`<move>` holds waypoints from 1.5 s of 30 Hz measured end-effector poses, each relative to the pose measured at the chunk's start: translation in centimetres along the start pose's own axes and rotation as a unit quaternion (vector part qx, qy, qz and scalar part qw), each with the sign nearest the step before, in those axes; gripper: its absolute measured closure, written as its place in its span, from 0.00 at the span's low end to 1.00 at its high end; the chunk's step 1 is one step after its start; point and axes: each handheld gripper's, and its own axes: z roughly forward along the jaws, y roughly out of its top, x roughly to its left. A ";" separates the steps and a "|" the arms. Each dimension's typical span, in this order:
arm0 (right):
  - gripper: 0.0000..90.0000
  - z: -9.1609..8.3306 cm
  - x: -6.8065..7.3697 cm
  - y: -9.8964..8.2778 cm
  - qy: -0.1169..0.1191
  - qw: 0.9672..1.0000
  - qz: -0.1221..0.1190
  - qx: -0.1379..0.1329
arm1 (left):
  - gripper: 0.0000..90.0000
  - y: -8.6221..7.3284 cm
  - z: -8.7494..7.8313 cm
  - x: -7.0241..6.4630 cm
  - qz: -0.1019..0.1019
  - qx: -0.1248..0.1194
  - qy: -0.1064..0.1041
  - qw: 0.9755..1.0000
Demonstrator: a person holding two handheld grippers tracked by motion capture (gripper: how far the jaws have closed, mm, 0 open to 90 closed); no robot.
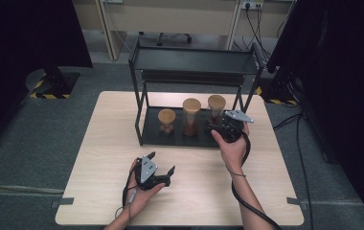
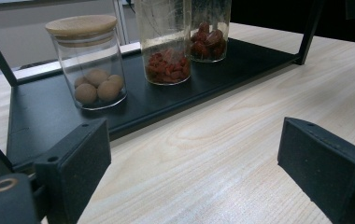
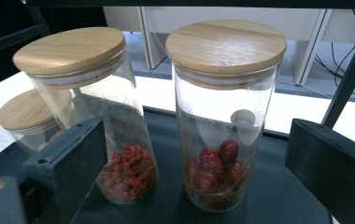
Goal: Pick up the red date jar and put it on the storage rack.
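The tall jar of red dates (image 3: 224, 116) stands upright on the lower tray (image 3: 278, 196) of the black rack (image 1: 194, 62), at that tray's right end, with a round wooden lid on top. The right gripper (image 3: 194, 163) is level with it, jaws spread wide to either side of the glass and not touching it; the jar sits in the gap between them. In the high view the right gripper (image 1: 217, 127) reaches in at the tray's right front corner, just beside the jar of red dates (image 1: 216, 109).

Next to it, toward the tray's middle, stands a jar of small red berries (image 3: 115, 140), equally tall and lidded. At the left of the three is a short jar of brown balls (image 2: 91, 70), also lidded.

The rack stands at the far edge of the worktop (image 1: 98, 158), centred. The left gripper (image 1: 161, 168) rests in the person's hand near the worktop's near edge, well apart from the rack, jaws spread with nothing between them over bare wood.
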 end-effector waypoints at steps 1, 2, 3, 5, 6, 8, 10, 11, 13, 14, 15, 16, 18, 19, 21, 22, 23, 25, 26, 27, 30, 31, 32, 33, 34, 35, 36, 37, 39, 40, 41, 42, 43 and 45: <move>0.07 -0.1 0.0 0.0 0.001 1.000 0.000 0.001 | 0.10 0.0 0.0 0.0 0.000 0.000 0.000 1.000; 0.07 -0.1 0.0 -0.1 0.001 1.000 0.000 0.001 | 0.10 0.0 0.0 0.0 0.000 0.000 0.000 1.000; 0.07 -0.1 0.0 -0.2 0.002 1.000 0.000 0.001 | 0.10 0.0 0.0 0.0 0.000 0.000 0.000 1.000; 0.07 -0.2 0.1 -0.3 0.002 1.000 0.000 0.002 | 0.10 0.0 0.0 0.0 0.000 0.000 0.000 1.000; 0.07 -0.3 0.1 -0.4 0.003 1.000 0.000 0.002 | 0.10 0.0 0.0 0.0 0.000 0.000 0.000 1.000; 0.07 -0.4 0.1 -0.6 0.003 1.000 -0.002 0.003 | 0.10 0.0 0.0 0.0 0.000 0.000 0.000 1.000; 0.07 -0.5 0.1 -0.7 0.004 1.000 -0.001 0.004 | 0.10 0.0 0.0 0.0 0.000 0.000 0.000 1.000; 0.07 -0.5 0.1 -0.7 0.005 1.000 -0.001 0.004 | 0.10 0.0 0.0 0.0 0.000 0.000 0.000 1.000; 0.07 -0.6 0.0 -0.8 0.005 1.000 0.000 0.005 | 0.10 0.0 0.0 0.0 0.000 0.000 0.000 1.000; 0.07 -0.7 0.0 -0.9 0.006 1.000 0.000 0.006 | 0.10 0.0 0.0 0.0 0.000 0.000 0.000 1.000; 0.07 -0.7 0.0 -1.0 0.005 1.000 0.000 0.006 | 0.10 0.0 0.0 0.0 0.000 0.000 0.000 1.000; 0.07 -0.7 0.1 -1.1 0.006 1.000 0.000 0.006 | 0.10 0.0 0.0 0.0 0.000 0.000 0.000 1.000; 0.07 -0.7 0.1 -1.2 0.008 1.000 -0.001 0.007 | 0.10 0.0 0.0 0.0 -0.001 0.000 0.000 1.000; 0.07 -0.8 0.1 -1.3 0.008 1.000 -0.001 0.007 | 0.10 0.0 0.0 0.0 -0.001 0.000 0.000 1.000; 0.07 -0.8 0.2 -1.4 0.009 1.000 -0.001 0.007 | 0.10 0.0 0.0 0.0 -0.001 0.000 0.000 1.000; 0.07 -0.9 0.2 -1.4 0.010 1.000 -0.001 0.007 | 0.10 0.0 0.0 0.0 -0.001 0.000 0.000 1.000; 0.07 -0.9 0.2 -1.4 0.010 1.000 -0.002 0.006 | 0.10 0.0 0.0 0.0 -0.001 0.000 0.000 1.000; 0.07 -1.0 0.2 -1.4 0.011 1.000 -0.002 0.005 | 0.10 0.0 0.0 0.0 -0.001 0.000 0.001 1.000; 0.07 -1.1 0.2 -1.4 0.012 1.000 -0.001 0.005 | 0.10 0.0 0.0 0.0 0.000 0.000 0.001 1.000; 0.07 -1.2 0.2 -1.4 0.012 1.000 -0.001 0.004 | 0.10 0.0 0.0 0.0 0.000 0.000 0.001 1.000; 0.07 -1.4 0.3 -1.4 0.014 1.000 -0.001 0.004 | 0.10 0.0 0.0 0.0 0.000 0.000 0.001 1.000; 0.07 -1.5 0.2 -1.5 0.015 1.000 -0.001 0.004 | 0.10 0.0 0.0 0.0 0.000 0.000 0.001 1.000; 0.07 -1.5 0.2 -1.5 0.016 1.000 -0.001 0.004 | 0.10 0.0 0.0 0.0 0.000 0.000 0.001 1.000; 0.07 -1.6 0.2 -1.5 0.016 1.000 0.000 0.005 | 0.10 0.0 0.0 0.0 0.000 0.000 0.001 1.000; 0.07 -1.6 0.2 -1.6 0.017 1.000 -0.002 0.006 | 0.10 0.0 0.0 0.0 0.000 0.000 0.001 1.000; 0.07 -1.7 0.2 -1.7 0.016 1.000 -0.003 0.006 | 0.10 0.0 0.0 0.0 -0.001 0.000 0.001 1.000; 0.07 -1.7 0.2 -1.8 0.016 1.000 -0.003 0.007 | 0.10 0.0 0.0 0.0 -0.001 0.000 0.001 1.000; 0.07 -1.8 0.2 -1.9 0.017 1.000 -0.003 0.008 | 0.10 0.0 0.0 0.0 -0.001 0.000 0.001 1.000; 0.07 -1.9 0.2 -2.0 0.017 1.000 -0.003 0.007 | 0.10 0.0 0.0 0.0 -0.001 0.000 0.001 1.000; 0.07 -2.0 0.3 -2.1 0.018 1.000 -0.004 0.007 | 0.10 0.0 0.0 0.0 -0.001 0.000 0.001 1.000; 0.07 -2.0 0.3 -2.1 0.018 1.000 -0.004 0.006 | 0.10 0.0 0.0 0.0 -0.001 0.000 0.001 1.000; 0.07 -2.1 0.3 -2.1 0.019 1.000 -0.003 0.007 | 0.10 0.0 0.0 0.0 -0.001 0.000 0.001 1.000; 0.07 -2.1 0.3 -2.2 0.019 1.000 -0.003 0.006 | 0.10 0.0 0.0 0.0 -0.001 0.000 0.001 1.000; 0.07 -2.2 0.3 -2.2 0.020 1.000 -0.004 0.007 | 0.10 0.0 0.0 0.0 -0.001 0.000 0.001 1.000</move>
